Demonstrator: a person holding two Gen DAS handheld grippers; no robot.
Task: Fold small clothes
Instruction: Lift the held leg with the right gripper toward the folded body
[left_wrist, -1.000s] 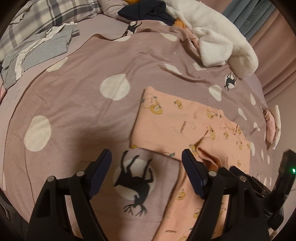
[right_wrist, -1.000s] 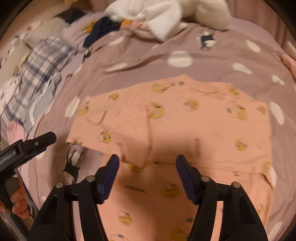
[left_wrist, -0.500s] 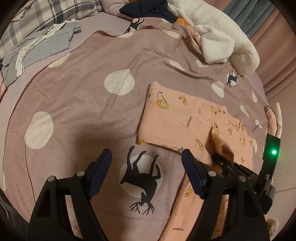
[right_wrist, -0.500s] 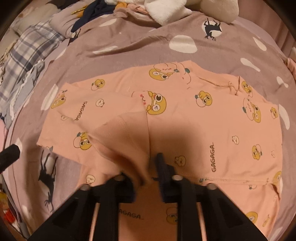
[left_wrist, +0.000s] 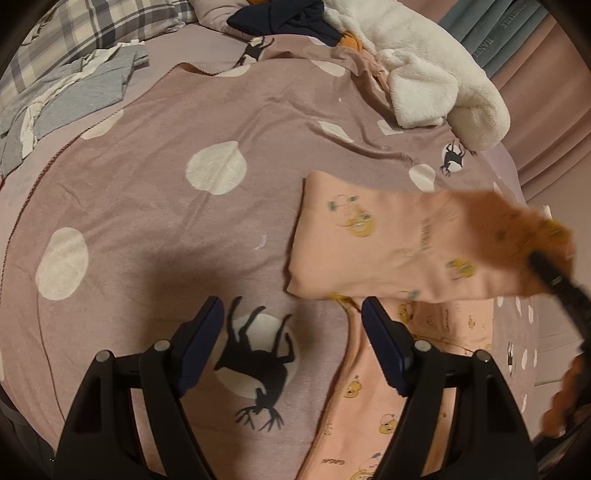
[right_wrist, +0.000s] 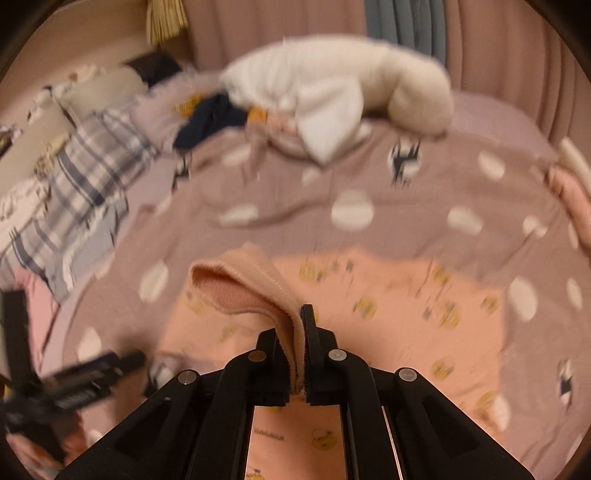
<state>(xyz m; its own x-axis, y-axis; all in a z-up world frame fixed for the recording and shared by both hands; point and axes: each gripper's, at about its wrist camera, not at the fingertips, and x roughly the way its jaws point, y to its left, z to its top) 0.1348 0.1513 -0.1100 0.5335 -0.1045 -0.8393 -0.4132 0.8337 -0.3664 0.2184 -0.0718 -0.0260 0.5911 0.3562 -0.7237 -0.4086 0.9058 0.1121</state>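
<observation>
A small peach garment (left_wrist: 388, 243) with yellow cartoon prints lies on the mauve spotted blanket (left_wrist: 155, 206). My right gripper (right_wrist: 297, 325) is shut on a fold of the garment's edge (right_wrist: 243, 291) and holds it lifted above the rest of the cloth (right_wrist: 388, 317). It also shows at the right of the left wrist view (left_wrist: 554, 277), blurred, with cloth bunched on it. My left gripper (left_wrist: 291, 332) is open and empty, low over the deer print (left_wrist: 258, 362), just left of the garment's lower part (left_wrist: 369, 424).
A white fluffy blanket (left_wrist: 424, 74) and dark clothes (left_wrist: 284, 18) lie at the far side of the bed. Grey clothes (left_wrist: 74, 92) and a plaid pillow (left_wrist: 92, 29) lie at the far left. Curtains (right_wrist: 406, 37) hang behind the bed.
My right gripper closed on the garment's edge and lifted it, swinging up and to the right. My left gripper stayed open and shifted only a little.
</observation>
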